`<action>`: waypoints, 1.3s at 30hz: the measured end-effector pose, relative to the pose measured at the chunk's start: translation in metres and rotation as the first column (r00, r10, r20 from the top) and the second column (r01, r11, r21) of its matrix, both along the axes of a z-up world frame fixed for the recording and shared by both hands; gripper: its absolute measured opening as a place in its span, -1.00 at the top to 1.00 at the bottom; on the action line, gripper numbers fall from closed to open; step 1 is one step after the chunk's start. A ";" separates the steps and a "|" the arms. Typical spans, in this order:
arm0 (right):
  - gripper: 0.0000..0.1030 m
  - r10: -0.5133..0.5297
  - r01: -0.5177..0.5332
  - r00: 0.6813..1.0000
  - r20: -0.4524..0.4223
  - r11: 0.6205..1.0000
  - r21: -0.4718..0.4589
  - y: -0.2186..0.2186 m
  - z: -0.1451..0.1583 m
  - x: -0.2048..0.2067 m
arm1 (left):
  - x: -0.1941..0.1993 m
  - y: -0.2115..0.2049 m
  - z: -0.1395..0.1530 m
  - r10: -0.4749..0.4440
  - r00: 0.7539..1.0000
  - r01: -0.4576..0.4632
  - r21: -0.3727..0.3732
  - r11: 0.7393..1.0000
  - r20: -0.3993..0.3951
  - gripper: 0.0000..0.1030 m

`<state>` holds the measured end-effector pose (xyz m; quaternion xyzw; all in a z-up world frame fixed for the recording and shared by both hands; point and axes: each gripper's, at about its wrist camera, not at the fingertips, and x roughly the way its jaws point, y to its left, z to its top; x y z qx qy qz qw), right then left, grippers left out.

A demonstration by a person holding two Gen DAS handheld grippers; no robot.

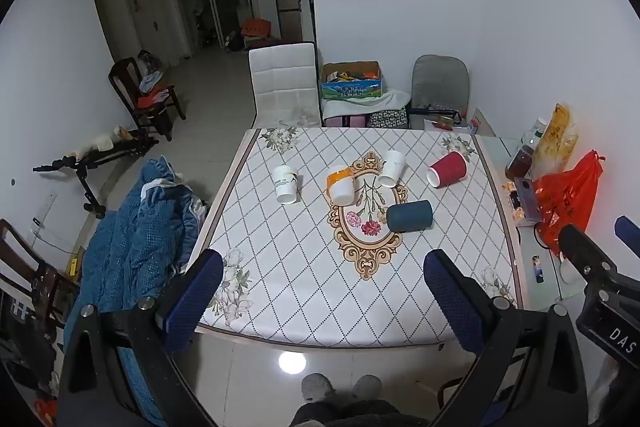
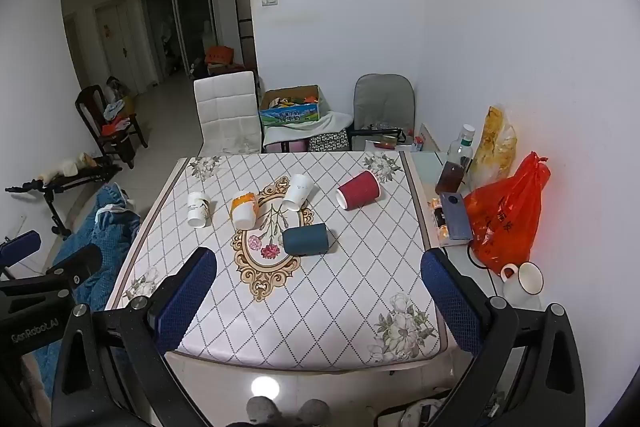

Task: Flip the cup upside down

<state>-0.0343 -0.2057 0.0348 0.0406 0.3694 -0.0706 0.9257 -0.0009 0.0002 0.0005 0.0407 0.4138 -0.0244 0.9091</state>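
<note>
5 cups lie tipped on their sides on the patterned tablecloth (image 1: 304, 267), none upright. The dark teal cup (image 1: 409, 215) sits nearest, on the right edge of the floral medallion, its long axis running left to right, one round end facing left; which end is the mouth cannot be told. Just beyond it the orange-and-white cup (image 1: 341, 184) lies with its long axis running near to far and its white end toward the viewer. Left of that, the white printed cup (image 1: 286, 183) lies the same way. Farther right, the plain white cup (image 1: 392, 168) tilts with its wider end nearer, and the red cup (image 1: 447, 169) lies furthest right, its white open mouth facing left and near. All 5 rest well beyond both tools, around the middle of the table. The left gripper (image 1: 323, 303) hangs over the near table edge with its blue-padded tongs spread wide, holding nothing; the teal cup falls between them in the left wrist view, far ahead. The right gripper (image 2: 318, 301) hovers likewise, tongs spread and empty, the teal cup ahead and slightly left of centre. At the right stand an orange plastic bag (image 2: 506, 223), a phone (image 2: 456, 217) and a white mug (image 2: 524, 281). A white chair (image 1: 285, 83) stands at the far side.
</note>
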 end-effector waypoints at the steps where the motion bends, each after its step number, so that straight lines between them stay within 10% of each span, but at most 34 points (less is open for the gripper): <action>1: -1.00 0.000 0.000 1.000 0.000 1.000 -0.001 0.000 0.000 0.000 | -0.001 0.000 0.000 0.001 1.000 -0.001 0.001 1.000 0.003 -1.00; 39: -1.00 0.001 -0.001 1.000 -0.011 1.000 -0.008 0.013 0.004 -0.001 | 0.007 0.008 0.003 0.002 1.000 -0.002 -0.024 1.000 -0.006 -1.00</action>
